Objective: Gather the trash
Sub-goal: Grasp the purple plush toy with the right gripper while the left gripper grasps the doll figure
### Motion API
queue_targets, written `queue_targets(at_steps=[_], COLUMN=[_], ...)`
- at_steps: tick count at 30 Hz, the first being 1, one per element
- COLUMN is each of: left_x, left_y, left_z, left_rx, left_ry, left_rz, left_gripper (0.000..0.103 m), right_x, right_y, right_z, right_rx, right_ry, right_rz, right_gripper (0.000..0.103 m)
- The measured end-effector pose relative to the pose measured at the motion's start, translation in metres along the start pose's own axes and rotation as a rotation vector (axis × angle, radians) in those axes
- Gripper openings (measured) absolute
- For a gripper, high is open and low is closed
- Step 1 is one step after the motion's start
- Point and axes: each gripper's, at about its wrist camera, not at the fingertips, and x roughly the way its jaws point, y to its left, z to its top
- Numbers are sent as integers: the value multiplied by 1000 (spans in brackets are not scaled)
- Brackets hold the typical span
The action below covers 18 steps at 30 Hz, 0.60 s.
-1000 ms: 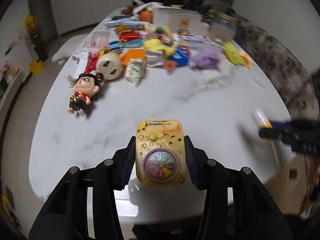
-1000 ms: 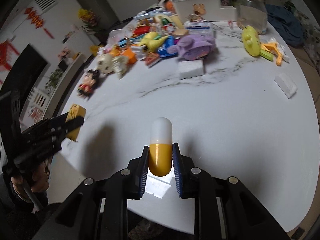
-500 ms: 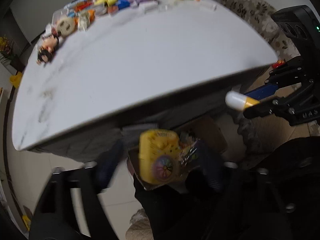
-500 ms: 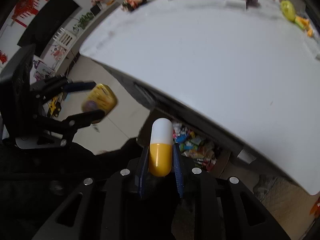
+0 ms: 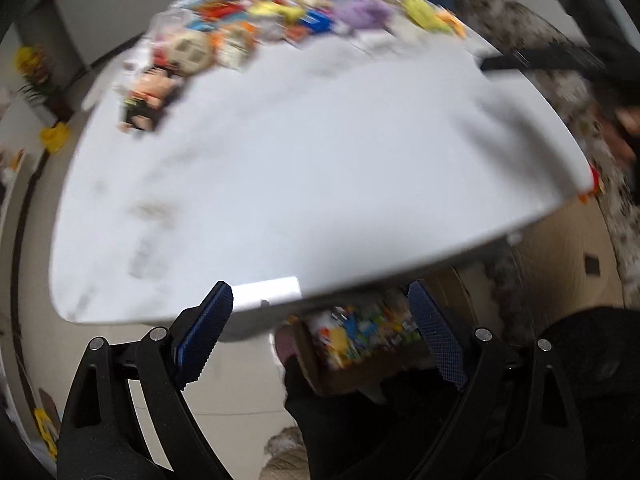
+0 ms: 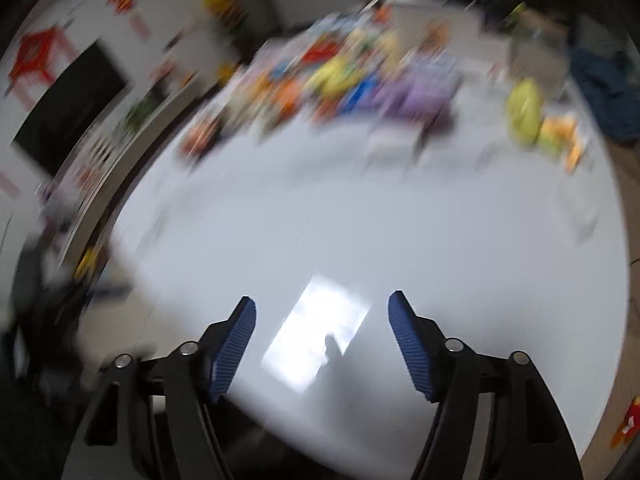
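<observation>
Both grippers are empty, left gripper [image 5: 320,332] and right gripper [image 6: 322,340], jaws just spread wide. Drop step looks done; box [image 5: 360,344] of trash sits under the table [image 5: 300,160] edge. Next up: picking from the pile [image 6: 360,76] at the far side.

Near half of worktop [image 6: 360,232] bare on both views, open passage across it. Far end blocked by a packed toy pile [image 5: 280,20]; doll [image 5: 148,96] lies at its left fringe, yellow toy [image 6: 524,112] and small bits at the right. Below the worktop's near edge, cardboard box [image 5: 360,344] of wrappers sits open-topped. Right of it, dark clothing [image 5: 592,380] crowds the gap. Both views blurred.
</observation>
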Motion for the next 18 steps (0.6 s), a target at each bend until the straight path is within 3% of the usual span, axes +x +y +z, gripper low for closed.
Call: queue_targets(at_steps=[5, 8, 10, 11, 12, 13, 18], left_x=[-5, -9, -7, -5, -1, 5, 33], left_y=[43, 74, 95, 102, 111, 120, 154], left_z=[17, 28, 40, 45, 54, 63, 107], left_rx=[-54, -88, -102, -104, -104, -106, -111], left_ry=[-12, -39, -59, -64, -72, -76, -113], left_rz=[88, 114, 130, 128, 126, 126, 120], left_gripper=[89, 89, 89, 89, 89, 89, 89], right_x=[52, 90, 119, 130, 135, 138, 110], right_y=[-52, -75, -85, -92, -89, -80, -42], right_z=[95, 129, 134, 133, 135, 139, 129], right_rx=[373, 570, 655, 677, 662, 597, 492], right_ry=[-32, 23, 95, 120, 91, 79, 35], right_rz=[21, -18, -45, -46, -25, -12, -54], right_gripper=[82, 83, 84, 84, 81, 59, 56])
